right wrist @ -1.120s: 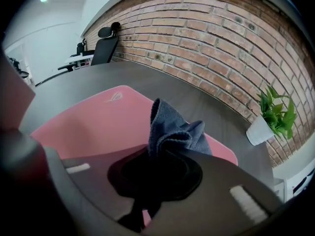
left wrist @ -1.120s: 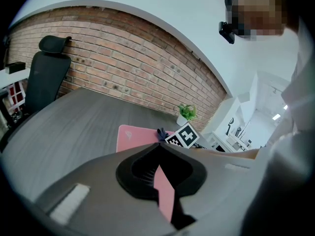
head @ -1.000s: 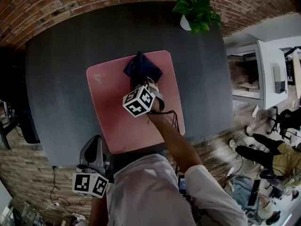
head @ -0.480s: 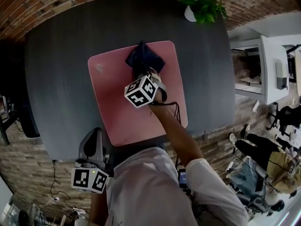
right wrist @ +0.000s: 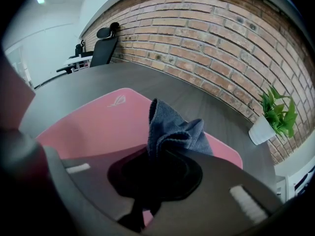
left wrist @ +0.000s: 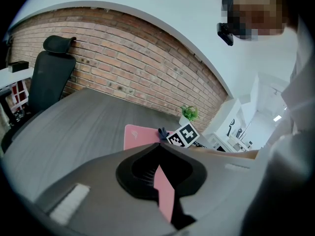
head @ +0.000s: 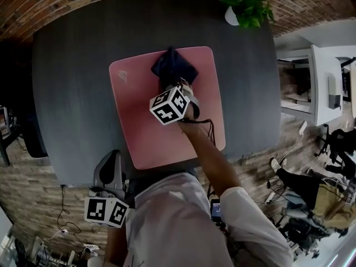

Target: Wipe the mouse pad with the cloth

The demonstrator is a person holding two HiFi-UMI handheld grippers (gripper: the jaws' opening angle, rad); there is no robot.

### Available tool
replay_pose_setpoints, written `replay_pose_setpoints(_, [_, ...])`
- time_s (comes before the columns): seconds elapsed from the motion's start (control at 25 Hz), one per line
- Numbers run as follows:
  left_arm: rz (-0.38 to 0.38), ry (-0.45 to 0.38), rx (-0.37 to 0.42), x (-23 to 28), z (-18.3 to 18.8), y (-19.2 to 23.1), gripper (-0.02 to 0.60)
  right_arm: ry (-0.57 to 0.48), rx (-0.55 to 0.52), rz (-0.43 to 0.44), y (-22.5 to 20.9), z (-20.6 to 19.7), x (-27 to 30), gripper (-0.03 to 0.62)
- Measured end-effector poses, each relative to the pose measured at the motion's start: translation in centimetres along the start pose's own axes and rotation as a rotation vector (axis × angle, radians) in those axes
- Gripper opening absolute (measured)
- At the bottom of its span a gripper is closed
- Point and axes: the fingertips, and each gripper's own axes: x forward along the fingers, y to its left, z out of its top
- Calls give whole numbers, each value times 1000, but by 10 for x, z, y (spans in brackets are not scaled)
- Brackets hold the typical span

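Head view: pad (head: 144, 121), pink, centre of frame on a dark worktop (head: 72, 82). Cloth (head: 173, 68), dark blue, bunched at the pad's far edge, upper centre. Right tongs (head: 175, 88) on the cloth, bare forearm stretched up-frame over the pad's right side. Left tongs (head: 111, 163) at lower left, off the worktop's near edge, close to the body. Plant (head: 247, 7) at upper right, well apart.

Left gripper view: tips together, nothing held; pad in mid-distance.

Right gripper view: tongs clamped on a fold of cloth, the rest fanning forward onto the pad.

Risks, judged: nothing steadies the pad, so a hard stroke may shove it; the narrow pinch may let the cloth slip; a stroke from the edge may run onto the worktop.
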Motion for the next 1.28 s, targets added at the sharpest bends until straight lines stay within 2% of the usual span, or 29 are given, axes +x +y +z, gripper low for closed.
replay_pose_setpoints(0.4, [13,-2,-4,-16,-1,11,15,-10,5,21,21,12,1,31])
replay_pose_setpoints(0.6, [20,1,-16,-25,-4,21,15,-23,52,51,39,20,2,31])
replay_pose_setpoints(1.28, [13,-3,-40,-43,-9,37,15,-32,-25,111,89,29,-3,31])
